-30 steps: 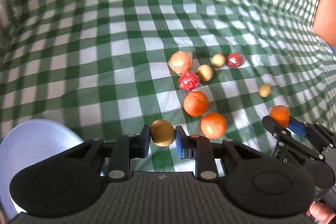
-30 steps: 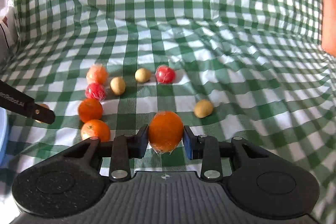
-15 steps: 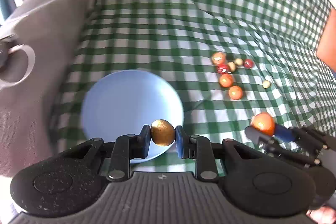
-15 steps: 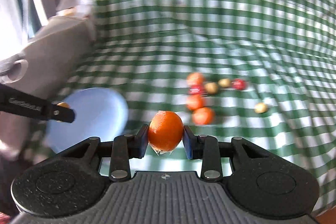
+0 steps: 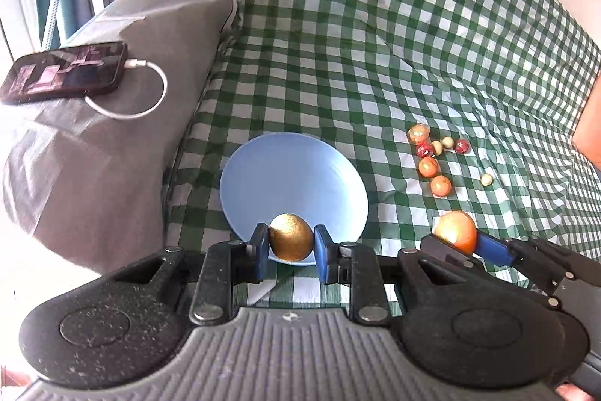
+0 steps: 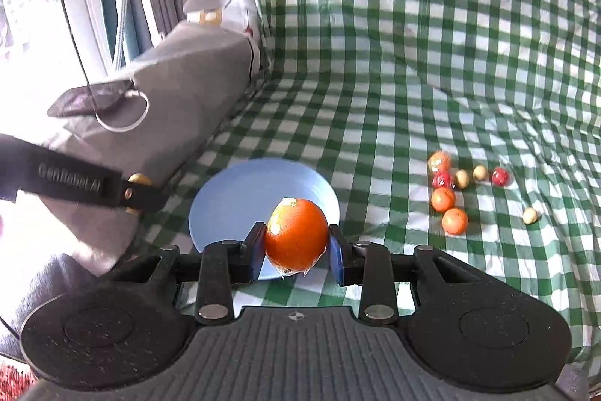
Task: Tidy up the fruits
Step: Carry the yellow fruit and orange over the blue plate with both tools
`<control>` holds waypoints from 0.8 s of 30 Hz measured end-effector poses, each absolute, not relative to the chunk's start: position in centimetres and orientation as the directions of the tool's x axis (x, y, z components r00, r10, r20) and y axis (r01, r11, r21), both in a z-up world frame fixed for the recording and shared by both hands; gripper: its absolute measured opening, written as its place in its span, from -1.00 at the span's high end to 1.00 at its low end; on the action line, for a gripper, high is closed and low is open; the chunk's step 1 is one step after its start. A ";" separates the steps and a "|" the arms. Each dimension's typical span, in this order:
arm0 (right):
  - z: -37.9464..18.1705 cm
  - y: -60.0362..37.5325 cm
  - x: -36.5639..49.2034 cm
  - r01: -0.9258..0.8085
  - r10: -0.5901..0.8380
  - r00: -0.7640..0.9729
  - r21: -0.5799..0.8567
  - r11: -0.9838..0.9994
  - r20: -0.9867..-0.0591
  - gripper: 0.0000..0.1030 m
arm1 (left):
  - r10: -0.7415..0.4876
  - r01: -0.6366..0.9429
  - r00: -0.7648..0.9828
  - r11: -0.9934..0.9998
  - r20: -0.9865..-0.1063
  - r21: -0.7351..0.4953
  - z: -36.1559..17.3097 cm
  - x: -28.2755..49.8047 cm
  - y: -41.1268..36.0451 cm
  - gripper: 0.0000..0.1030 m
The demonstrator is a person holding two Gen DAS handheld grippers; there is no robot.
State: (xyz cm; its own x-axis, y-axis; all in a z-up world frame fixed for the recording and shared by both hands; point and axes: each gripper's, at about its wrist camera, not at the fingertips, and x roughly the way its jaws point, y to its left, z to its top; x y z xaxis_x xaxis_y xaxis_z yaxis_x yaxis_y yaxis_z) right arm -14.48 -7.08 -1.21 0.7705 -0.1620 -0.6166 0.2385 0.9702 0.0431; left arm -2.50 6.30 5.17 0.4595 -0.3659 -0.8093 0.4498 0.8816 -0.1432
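My left gripper (image 5: pixel 291 245) is shut on a golden-brown fruit (image 5: pixel 291 241) and holds it over the near edge of a light blue plate (image 5: pixel 293 175). My right gripper (image 6: pixel 296 250) is shut on a plastic-wrapped orange (image 6: pixel 296 237) above the near rim of the same plate (image 6: pixel 244 194). The right gripper with its orange (image 5: pixel 456 235) also shows at the right of the left wrist view. Several loose fruits (image 5: pixel 432 156) lie in a cluster on the checked cloth to the right of the plate: oranges, red ones and small tan ones (image 6: pixel 449 190).
A green-and-white checked cloth (image 5: pixel 375 44) covers the surface and rises at the back. A grey cushion (image 5: pixel 112 119) on the left carries a phone (image 5: pixel 64 72) with a white cable. A lone tan fruit (image 6: pixel 529 215) lies right of the cluster.
Both grippers have pulled back and swung left from the fruit cluster, carrying their fruits; the blue plate has come into view beneath them, and the cluster now lies far off to the right.
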 end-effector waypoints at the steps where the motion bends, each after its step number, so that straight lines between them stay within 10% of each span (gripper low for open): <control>1: -1.3 -7.4 -14.4 0.238 -0.162 0.764 0.038 0.971 -0.625 0.31 | -0.370 0.447 0.454 0.882 -0.811 -0.151 5.1 -2.6 6.4 0.46; 24: -4.1 -7.0 -10.1 0.202 -0.124 0.710 0.032 0.979 -0.693 0.31 | -0.327 0.408 0.443 0.903 -0.835 -0.136 2.3 2.2 5.3 0.46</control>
State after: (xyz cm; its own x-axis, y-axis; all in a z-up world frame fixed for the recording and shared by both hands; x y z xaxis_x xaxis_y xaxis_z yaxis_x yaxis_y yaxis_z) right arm -10.06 -7.03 -4.10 0.7102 -0.1241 -0.6930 0.2024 0.9788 0.0323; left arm 2.18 5.26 2.25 0.4428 -0.3266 -0.8350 0.4085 0.9025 -0.1365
